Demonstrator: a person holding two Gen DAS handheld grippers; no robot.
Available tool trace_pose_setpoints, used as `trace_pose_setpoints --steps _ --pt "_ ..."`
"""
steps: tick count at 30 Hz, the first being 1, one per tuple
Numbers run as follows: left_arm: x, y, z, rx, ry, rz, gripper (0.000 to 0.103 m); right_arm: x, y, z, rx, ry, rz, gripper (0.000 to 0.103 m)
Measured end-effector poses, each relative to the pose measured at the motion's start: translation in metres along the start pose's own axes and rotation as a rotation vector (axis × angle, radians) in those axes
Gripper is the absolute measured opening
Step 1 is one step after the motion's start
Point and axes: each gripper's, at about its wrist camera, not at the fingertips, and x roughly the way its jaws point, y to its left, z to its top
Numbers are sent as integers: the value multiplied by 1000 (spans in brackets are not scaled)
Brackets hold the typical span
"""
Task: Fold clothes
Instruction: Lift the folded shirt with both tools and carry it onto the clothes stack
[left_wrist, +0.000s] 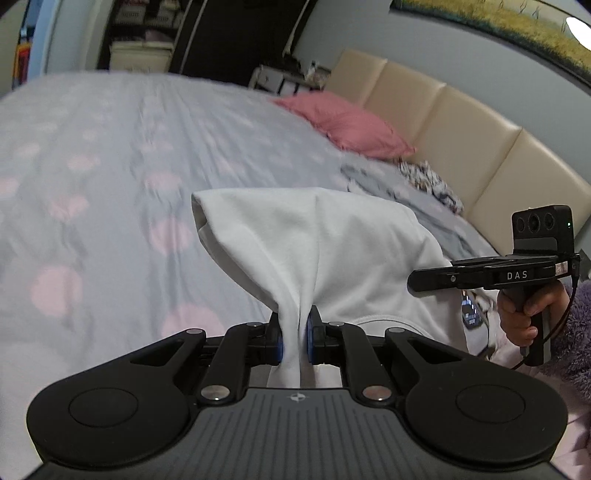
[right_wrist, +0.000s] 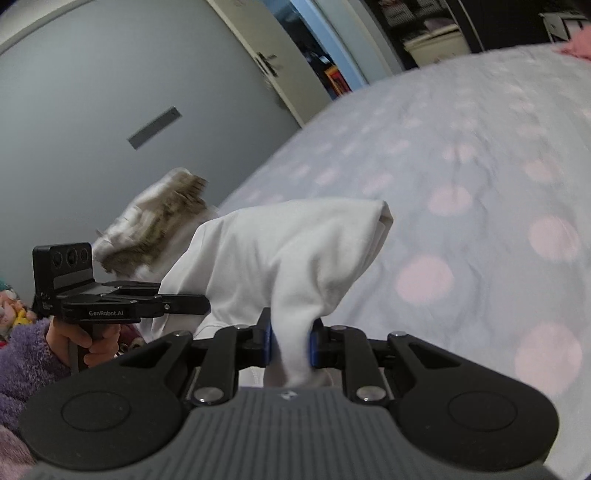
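Two corners of the white garment (left_wrist: 317, 243) are held pinched, one in the left gripper (left_wrist: 294, 338) and one in the right gripper (right_wrist: 290, 341), above the bed (left_wrist: 110, 166). A carry appears in hand. Next, lowering flat is called for.

A: Where does each camera sit?

B: Each sits just behind its own gripper, facing forward along the fingers; the left wrist view faces the headboard (left_wrist: 461, 122); the right wrist view faces the door (right_wrist: 110, 110).

A: What do both views share?

B: The white garment (left_wrist: 314, 243), close up; the bedspread (right_wrist: 480, 166) beyond; each view shows the opposite gripper.
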Motion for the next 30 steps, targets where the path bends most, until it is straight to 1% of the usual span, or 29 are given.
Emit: trace_pose_setpoints --steps 4,8,14,18,21,23,25,27,30 --pt "-51 -1 25 42 -40 64 9 10 36 31 -23 -30 81 20" --pt "-115 2 49 74 -72 153 9 28 78 62 -43 -44 182 20" --pt "-206 14 72 41 -127 309 9 75 147 105 -55 -34 329 20" --pt "-253 33 84 -6 -159 411 9 115 198 129 -66 -23 405 20" --pt "-278 54 98 -37 -161 475 9 147 230 143 -52 -10 443 20" --pt "-288 71 108 -50 -143 507 9 168 245 150 -32 -2 460 20" --pt "-294 89 120 -78 -123 528 9 191 257 154 5 12 469 20" --pt "-297 107 131 -73 -94 553 9 211 264 158 45 27 472 20" --pt "-300 131 147 -65 -55 565 9 240 276 167 97 41 468 20"
